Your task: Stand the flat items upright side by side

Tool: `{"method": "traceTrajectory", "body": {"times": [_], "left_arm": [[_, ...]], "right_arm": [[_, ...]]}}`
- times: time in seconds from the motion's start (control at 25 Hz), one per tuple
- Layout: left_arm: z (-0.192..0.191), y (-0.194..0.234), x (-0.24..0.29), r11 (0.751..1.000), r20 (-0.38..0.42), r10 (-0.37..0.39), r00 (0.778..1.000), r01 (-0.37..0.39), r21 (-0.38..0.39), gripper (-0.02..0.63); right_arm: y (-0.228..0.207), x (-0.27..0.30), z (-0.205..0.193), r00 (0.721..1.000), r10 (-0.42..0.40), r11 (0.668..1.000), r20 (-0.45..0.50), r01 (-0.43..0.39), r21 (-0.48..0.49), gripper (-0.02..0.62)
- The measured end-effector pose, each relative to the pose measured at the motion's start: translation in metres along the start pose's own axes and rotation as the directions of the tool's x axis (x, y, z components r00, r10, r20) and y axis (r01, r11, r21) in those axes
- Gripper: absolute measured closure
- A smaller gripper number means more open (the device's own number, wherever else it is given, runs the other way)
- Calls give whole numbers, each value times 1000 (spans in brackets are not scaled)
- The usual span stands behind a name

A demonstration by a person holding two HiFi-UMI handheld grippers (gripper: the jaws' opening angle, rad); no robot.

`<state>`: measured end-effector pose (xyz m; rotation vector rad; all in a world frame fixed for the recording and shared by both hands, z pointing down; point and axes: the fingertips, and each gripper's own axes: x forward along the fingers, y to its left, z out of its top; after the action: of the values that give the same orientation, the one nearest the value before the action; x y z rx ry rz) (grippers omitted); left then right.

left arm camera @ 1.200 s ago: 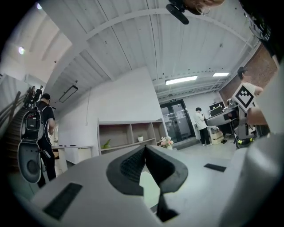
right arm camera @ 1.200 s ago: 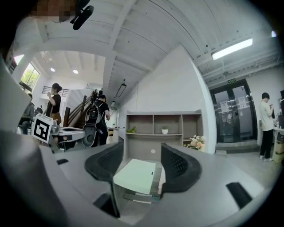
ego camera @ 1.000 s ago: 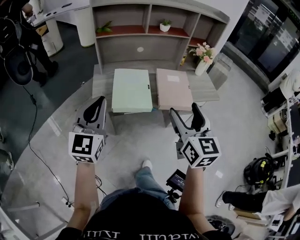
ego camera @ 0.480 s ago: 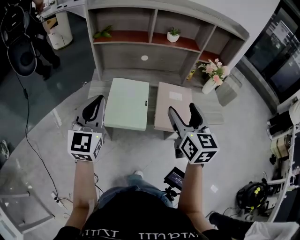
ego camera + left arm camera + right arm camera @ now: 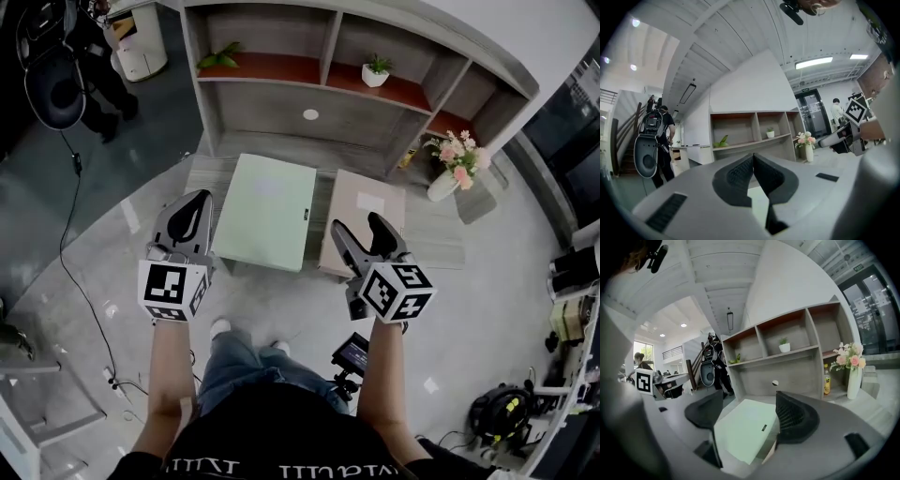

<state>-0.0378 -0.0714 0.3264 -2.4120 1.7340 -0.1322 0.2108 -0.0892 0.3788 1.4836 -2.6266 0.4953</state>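
**Both tools in front of the table, flat items lying down**

Left tool [image 5: 194, 204]: jaws closed. In the left gripper view [image 5: 753, 165] the ribbed pads meet tip to tip and hold nothing.

Right tool [image 5: 362, 232]: jaws wide apart. In the right gripper view [image 5: 749, 414] I see the green flat item [image 5: 747, 427] through the gap, but it lies beyond the pads and is not gripped.

In the head view I hold both tools side by side at about the same height, on the near side of the table [image 5: 202, 174]. The left tool sits just left of the green flat item [image 5: 267, 211]. The right tool overlaps the near edge of the pink flat item [image 5: 364, 217] in the picture. I can't tell whether it touches.

Both items lie flat on the table next to each other, green on the left and pink on the right, with a narrow gap between them. The green one has a small dark tab on its right edge. The pink one carries a pale label near its far end.

Behind the table stands an open shelf unit [image 5: 309, 98] with a small potted plant [image 5: 375, 69] in the middle bay and a leafy plant [image 5: 225, 56] in the left bay. A vase of flowers [image 5: 452, 161] stands at the right end of the table. The right gripper view also shows a yellow bottle [image 5: 827, 378] just left of the vase.

Far left, a person with a backpack [image 5: 657, 136] stands well away from the table.
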Motion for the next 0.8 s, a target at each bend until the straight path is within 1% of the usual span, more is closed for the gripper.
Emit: {"method": "traceTrajectory", "body": {"times": [0.12,0.28,0.44,0.56,0.64,0.8], "left_arm": [[-8,15,7,1000,-10,-3,1000,3,0,592],[-13,40,21,1000,-5,-29,1000,29,-6,591],[-16,64,42,997,-3,-75,997,75,-7,591],[-23,81,60,993,-10,-113,994,113,-13,592],[-29,94,72,990,-13,-135,991,135,-33,592],[-46,115,89,984,-23,-171,985,169,-59,592]], "right_arm": [[0,22,-14,999,-4,1000,-33,5,25,233],[8,47,-31,997,-27,998,-76,31,46,233],[9,76,-46,991,-59,992,-122,72,106,233],[10,103,-64,985,-56,984,-166,82,159,233],[8,121,-80,975,-59,978,-213,100,183,233],[-8,152,-123,933,-114,960,-341,192,205,233]]}}
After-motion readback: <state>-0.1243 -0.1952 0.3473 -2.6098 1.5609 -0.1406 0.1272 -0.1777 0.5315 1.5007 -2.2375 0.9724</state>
